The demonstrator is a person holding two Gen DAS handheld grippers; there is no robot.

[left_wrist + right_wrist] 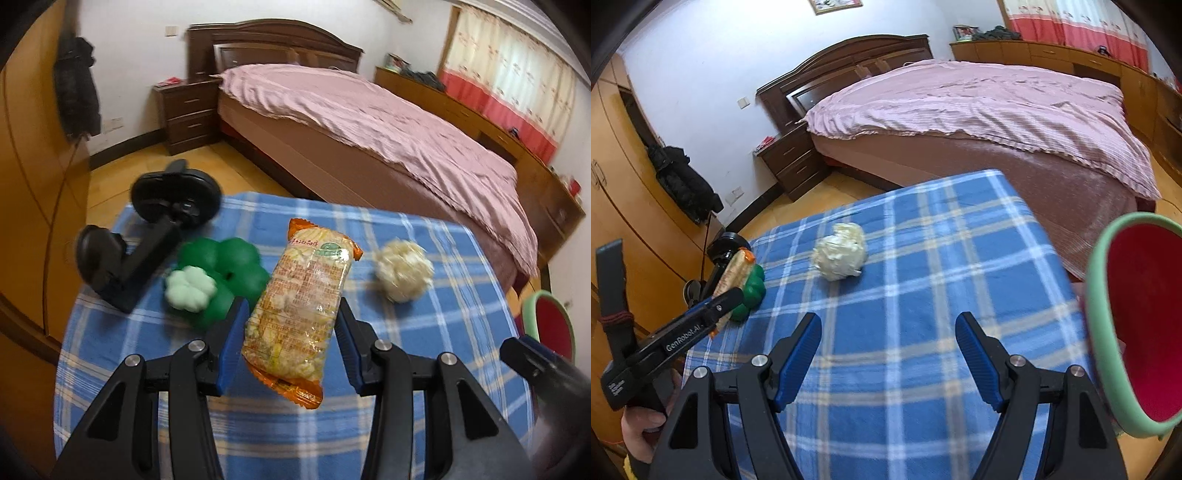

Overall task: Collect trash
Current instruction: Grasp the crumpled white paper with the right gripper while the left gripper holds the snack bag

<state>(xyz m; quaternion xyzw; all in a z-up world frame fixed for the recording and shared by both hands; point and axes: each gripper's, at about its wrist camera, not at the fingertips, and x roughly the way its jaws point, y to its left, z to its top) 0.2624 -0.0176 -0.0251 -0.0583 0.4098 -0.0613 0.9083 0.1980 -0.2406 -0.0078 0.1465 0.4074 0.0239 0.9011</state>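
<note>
My left gripper (pixel 288 325) is shut on an orange-ended snack wrapper (pixel 299 306) and holds it above the blue plaid table (pixel 461 332). A crumpled white paper ball (pixel 403 270) lies on the cloth to the right of it; it also shows in the right wrist view (pixel 840 256), ahead of my right gripper (pixel 888 332), which is open and empty over the cloth. A bin with a green rim and red inside (pixel 1137 325) stands at the table's right edge. The left gripper (pixel 713 310) with the wrapper shows at the left.
A green toy broccoli (pixel 218 280) and a black clamp stand (pixel 147 236) sit at the table's left. A bed with a pink cover (pixel 979 110) stands beyond the table. Wooden wardrobes (pixel 29 184) line the left wall.
</note>
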